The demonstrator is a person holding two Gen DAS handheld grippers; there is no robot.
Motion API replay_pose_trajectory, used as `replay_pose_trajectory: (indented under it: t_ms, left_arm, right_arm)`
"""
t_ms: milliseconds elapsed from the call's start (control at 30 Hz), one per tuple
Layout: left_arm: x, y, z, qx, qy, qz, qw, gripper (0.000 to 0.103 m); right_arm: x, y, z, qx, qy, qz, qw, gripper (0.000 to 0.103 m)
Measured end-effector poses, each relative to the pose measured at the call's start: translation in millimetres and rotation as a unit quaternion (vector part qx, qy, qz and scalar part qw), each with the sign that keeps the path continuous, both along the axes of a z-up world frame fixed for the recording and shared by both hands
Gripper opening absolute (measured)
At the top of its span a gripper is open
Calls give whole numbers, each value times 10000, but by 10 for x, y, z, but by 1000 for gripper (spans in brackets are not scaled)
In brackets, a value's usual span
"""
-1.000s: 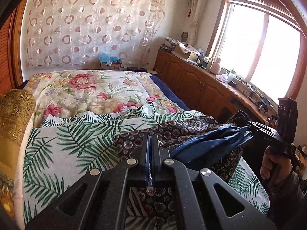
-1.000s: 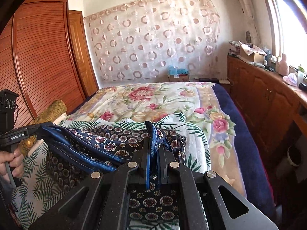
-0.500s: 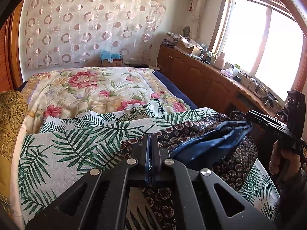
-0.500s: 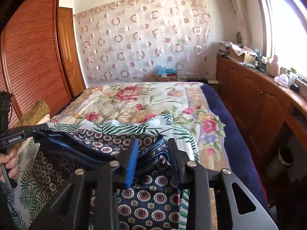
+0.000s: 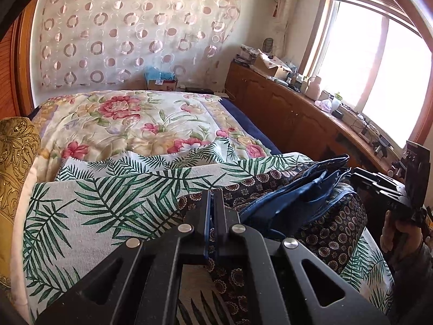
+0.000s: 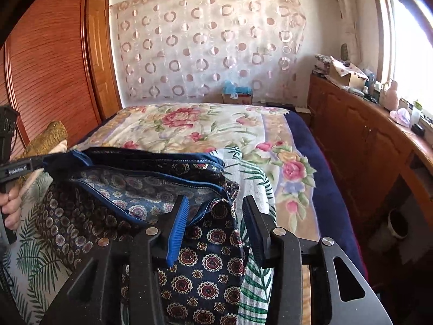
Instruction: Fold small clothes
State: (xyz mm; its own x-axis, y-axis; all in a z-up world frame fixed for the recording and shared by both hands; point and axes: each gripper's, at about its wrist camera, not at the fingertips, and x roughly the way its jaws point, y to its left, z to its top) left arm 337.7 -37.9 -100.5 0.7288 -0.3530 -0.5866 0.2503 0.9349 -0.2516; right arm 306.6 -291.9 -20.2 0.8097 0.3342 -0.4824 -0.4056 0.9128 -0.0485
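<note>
Bed [image 5: 151, 124] fills most of both views, one only, under a flowered quilt [image 6: 194, 130], with one palm-leaf sheet [image 5: 108, 205] spread over its near end. One garment [image 6: 205, 265] lies on that sheet: dark navy cloth printed with round red-and-cream medallions, its paler inside showing where it gapes, and a plain blue hem along its edges. It lies crumpled rather than flat, one end lifted toward the left.

Two tongs are at work. The left gripper [image 5: 215, 203] is pressed together on an edge of the garment; a sliver of blue hem shows between its fingers, and the cloth is drawn up from there. The right gripper [image 6: 215, 216] has just been opening: its fingers [image 6: 178, 222] stand spread, with the garment's near fold lying between them and no pad pressing on it. A hand [image 6: 10, 203] grips the left tool's handle at the edge of the right view.
</note>
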Motion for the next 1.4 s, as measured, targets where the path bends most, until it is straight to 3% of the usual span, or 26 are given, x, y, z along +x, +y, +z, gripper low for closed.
replay_pose_trajectory:
  t_ms: [167,300,667,700,767,800,967,1067,1300,1367,1400]
  left_arm:
    - [2,6,-14,18,-7,17,10000,2]
    - [4,23,-16,47,-35,60,10000,2]
    - [6,72,-3,32,-40,88,9999,4]
    - [27,65,-16,73,33,62,9999,8]
    - [49,48,-49,148,96,17,9998,37]
    - [41,36,-59,117,95,-16,9999,42]
    - [69,-44,-161,260,295,-209,9990,44]
    - [106,-80,-240,307,499,-246,9980,44]
    - [178,-84,-367,330,757,-254,9963,46]
    - [183,-105,-386,373,782,-254,9959,75]
    - [185,-106,-398,377,780,-248,9959,79]
  right_arm:
    - [-141,-133,126,124,-151,-65,9998,43]
    - [-235,-195,2,-56,-36,-42,10000,45]
    - [180,130,-24,-522,423,96,9977,45]
    - [227,154,-12,-525,464,100,9975,45]
    - [293,157,4,-443,528,108,9976,45]
    - [327,148,7,-378,579,97,9976,45]
    - [468,134,14,-235,755,-37,9969,45]
    - [606,141,-16,-208,940,-119,9953,52]
    - [734,177,-18,-99,1154,107,9932,52]
    - [749,161,-14,-51,1171,176,9929,52]
    - [761,140,-26,-41,1169,184,9930,52]
